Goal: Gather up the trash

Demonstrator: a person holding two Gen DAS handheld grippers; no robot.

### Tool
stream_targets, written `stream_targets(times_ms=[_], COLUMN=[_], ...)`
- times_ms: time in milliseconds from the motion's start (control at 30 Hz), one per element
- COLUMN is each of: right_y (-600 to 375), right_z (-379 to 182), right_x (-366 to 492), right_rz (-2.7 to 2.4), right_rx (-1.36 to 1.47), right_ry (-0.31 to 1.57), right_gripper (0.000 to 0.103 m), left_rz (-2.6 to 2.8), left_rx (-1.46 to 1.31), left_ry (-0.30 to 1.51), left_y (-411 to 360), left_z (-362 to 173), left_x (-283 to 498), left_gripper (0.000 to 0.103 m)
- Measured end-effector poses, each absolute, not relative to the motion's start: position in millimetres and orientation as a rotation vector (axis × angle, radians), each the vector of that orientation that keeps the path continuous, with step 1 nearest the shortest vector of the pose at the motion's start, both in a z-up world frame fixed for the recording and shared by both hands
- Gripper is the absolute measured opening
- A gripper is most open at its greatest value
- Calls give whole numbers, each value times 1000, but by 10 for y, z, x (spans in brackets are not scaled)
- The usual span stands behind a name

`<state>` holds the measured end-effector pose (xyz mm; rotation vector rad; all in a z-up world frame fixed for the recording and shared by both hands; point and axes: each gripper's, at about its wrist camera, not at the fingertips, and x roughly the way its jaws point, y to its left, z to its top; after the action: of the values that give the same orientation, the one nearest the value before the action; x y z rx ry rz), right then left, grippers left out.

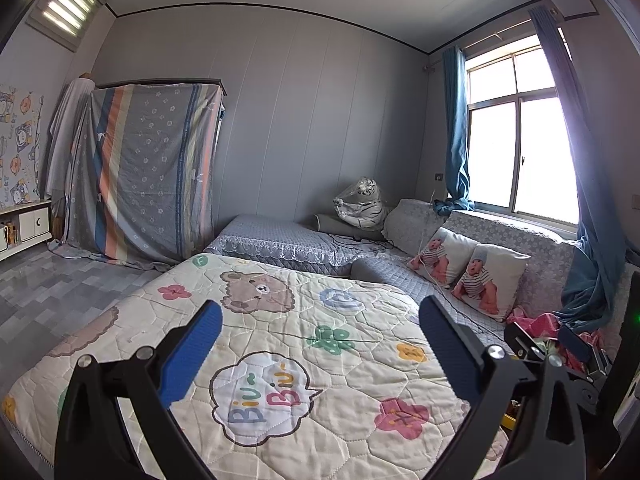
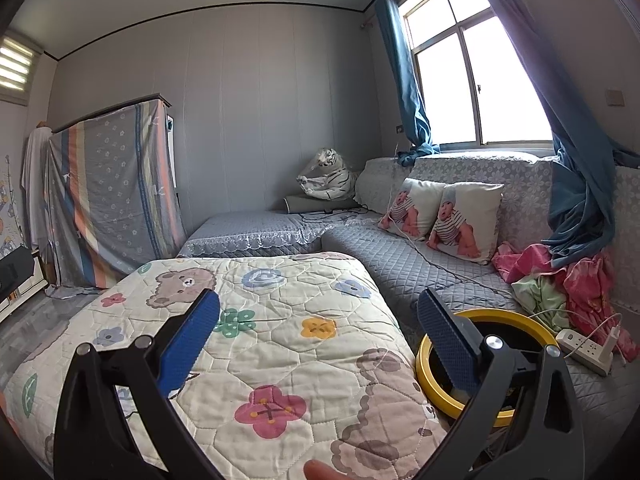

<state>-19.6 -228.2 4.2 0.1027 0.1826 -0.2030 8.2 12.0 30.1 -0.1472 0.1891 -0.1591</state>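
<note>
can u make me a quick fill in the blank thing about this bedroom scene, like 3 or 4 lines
1. The round bin beside the quilt has a ____ rim.
2. Both the left gripper and the right gripper are ____, holding nothing.
3. The two pillows on the sofa show a ____.
4. The plush toy in the far corner is a ____.

Missing words: yellow; open; baby; tiger

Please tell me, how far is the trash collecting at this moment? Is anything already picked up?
It seems to be at the start. Done: nothing visibly; the inside of the yellow bin is too dark to judge. In hand: nothing, as the left gripper and right gripper are both open and empty above the quilt. Left: finding trash; no clear piece shows, only pink clothes and a power strip on the sofa.
</note>
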Motion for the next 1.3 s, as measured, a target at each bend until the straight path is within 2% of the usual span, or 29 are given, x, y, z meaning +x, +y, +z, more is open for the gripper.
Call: stream_targets(times_ms=[1300], right_y=[-2313], right_z=[-59], right_x=[-151], right_rz=[-204], right_rx=[120], right_ry=[226], right_gripper=[95], left_rz=[-184], left_rx=[-116], left_ry=[201], left_y=[103], left_z=[274], left_x=[130], left_gripper=[95])
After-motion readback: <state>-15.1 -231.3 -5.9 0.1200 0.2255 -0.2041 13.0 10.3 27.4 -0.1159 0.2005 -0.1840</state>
